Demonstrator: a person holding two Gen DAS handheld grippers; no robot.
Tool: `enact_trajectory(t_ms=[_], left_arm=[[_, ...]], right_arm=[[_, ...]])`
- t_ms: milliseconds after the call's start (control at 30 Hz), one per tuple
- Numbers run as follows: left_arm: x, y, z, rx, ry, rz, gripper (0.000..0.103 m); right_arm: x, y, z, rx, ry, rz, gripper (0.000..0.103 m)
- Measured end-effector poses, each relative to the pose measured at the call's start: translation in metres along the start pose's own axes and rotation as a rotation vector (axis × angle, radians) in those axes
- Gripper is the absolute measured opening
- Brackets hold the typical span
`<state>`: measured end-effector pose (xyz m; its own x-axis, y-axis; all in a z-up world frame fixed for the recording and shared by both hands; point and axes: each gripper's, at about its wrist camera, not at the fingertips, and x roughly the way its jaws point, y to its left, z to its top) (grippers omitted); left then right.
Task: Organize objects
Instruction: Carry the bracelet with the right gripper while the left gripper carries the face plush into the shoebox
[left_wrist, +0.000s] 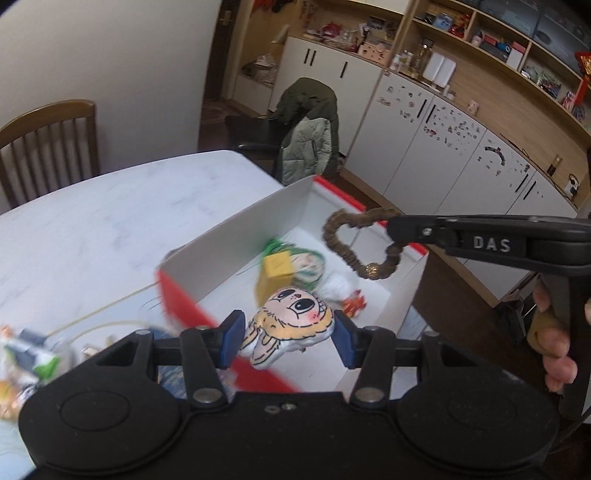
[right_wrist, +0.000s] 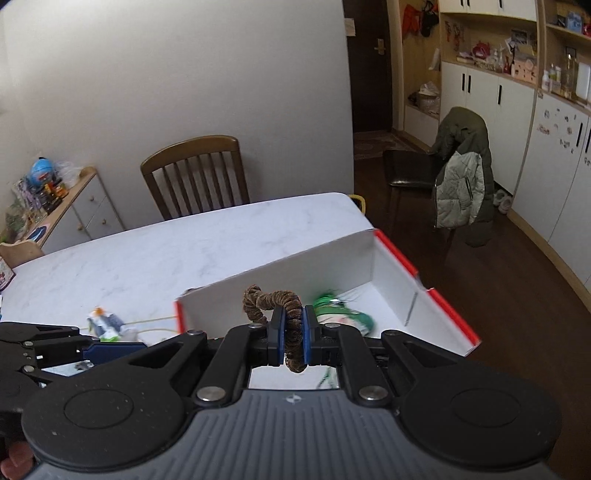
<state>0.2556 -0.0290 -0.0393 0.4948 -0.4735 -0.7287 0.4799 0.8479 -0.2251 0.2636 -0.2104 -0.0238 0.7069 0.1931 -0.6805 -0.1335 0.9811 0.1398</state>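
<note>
Brown ruched scrunchie (right_wrist: 291, 325) — right gripper (right_wrist: 293, 332)

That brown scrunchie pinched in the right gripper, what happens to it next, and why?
Probably the right gripper opens to drop the brown scrunchie: it hangs above the open box, where other small things already lie.

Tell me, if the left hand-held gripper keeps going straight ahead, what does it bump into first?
Probably the flat bunny-faced plush charm lying in the white cardboard box with red edges. It sits right between the open fingers of the left hand-held gripper, though how far ahead is unclear.
</note>
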Motion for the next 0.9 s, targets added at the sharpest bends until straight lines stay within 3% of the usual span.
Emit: enact_trajectory(t_ms=[400, 900], left_arm=[[0.084, -0.038, 0.009, 0.000, 0.087, 0.095, 0.049], [0.146, -0.028, -0.005, 0.017, 0.248, 0.215, 0.050]], right_arm=[[0.063, -0.048, -0.005, -0.087, 0.109, 0.030, 0.009], [0.113, -0.068, -0.041, -0.155, 0.262, 0.079, 0.009]])
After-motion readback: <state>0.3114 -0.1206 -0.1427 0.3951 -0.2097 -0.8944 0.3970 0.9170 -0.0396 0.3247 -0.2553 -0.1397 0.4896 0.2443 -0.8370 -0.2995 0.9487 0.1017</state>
